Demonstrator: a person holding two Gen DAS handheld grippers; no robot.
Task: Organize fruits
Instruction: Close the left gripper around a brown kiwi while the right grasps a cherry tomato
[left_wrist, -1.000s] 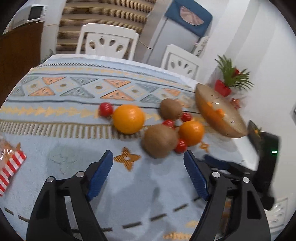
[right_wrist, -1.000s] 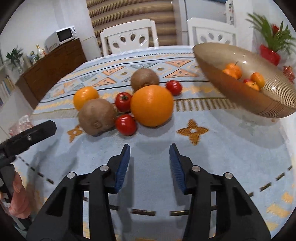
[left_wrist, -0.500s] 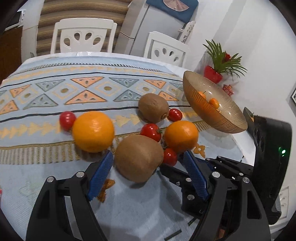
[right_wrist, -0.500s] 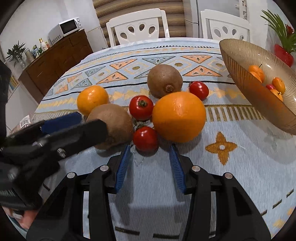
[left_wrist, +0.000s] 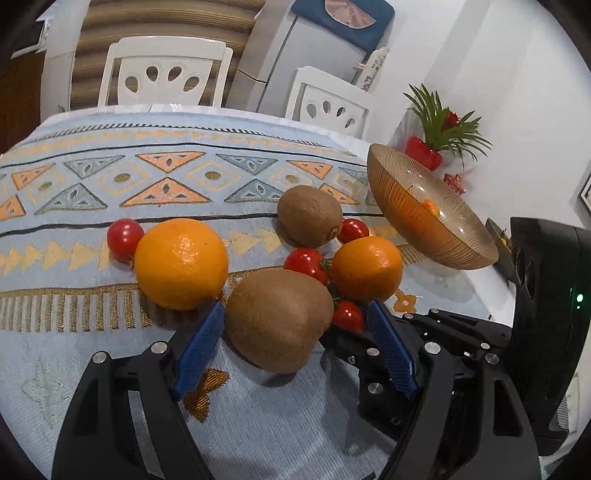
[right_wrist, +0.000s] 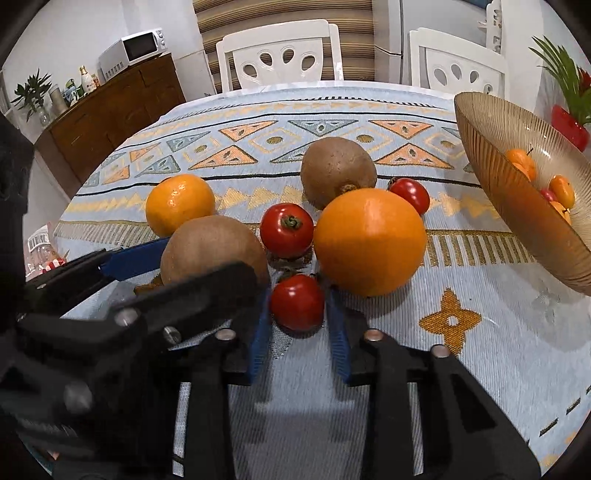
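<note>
Fruit lies on a patterned tablecloth. My left gripper (left_wrist: 295, 314) is open with its blue jaws either side of a near brown kiwi (left_wrist: 279, 319); it also shows in the right wrist view (right_wrist: 212, 249). My right gripper (right_wrist: 297, 314) is open around a small red tomato (right_wrist: 297, 301), which also shows in the left wrist view (left_wrist: 347, 315). Around them lie two oranges (left_wrist: 181, 262) (right_wrist: 369, 242), a second kiwi (left_wrist: 308, 216) and more tomatoes (right_wrist: 286, 230) (left_wrist: 123, 238). An amber glass bowl (right_wrist: 517, 199) on the right holds small orange fruit.
Two white chairs (left_wrist: 162, 77) stand behind the table. A potted plant in a red pot (left_wrist: 424, 151) stands beyond the bowl. A wooden sideboard with a microwave (right_wrist: 133, 48) is at the far left. A red-striped packet (right_wrist: 44, 258) lies at the table's left edge.
Both grippers moved forward to the fruit. The left jaws now flank the near kiwi and the right jaws now flank the small tomato. Neither has closed.
</note>
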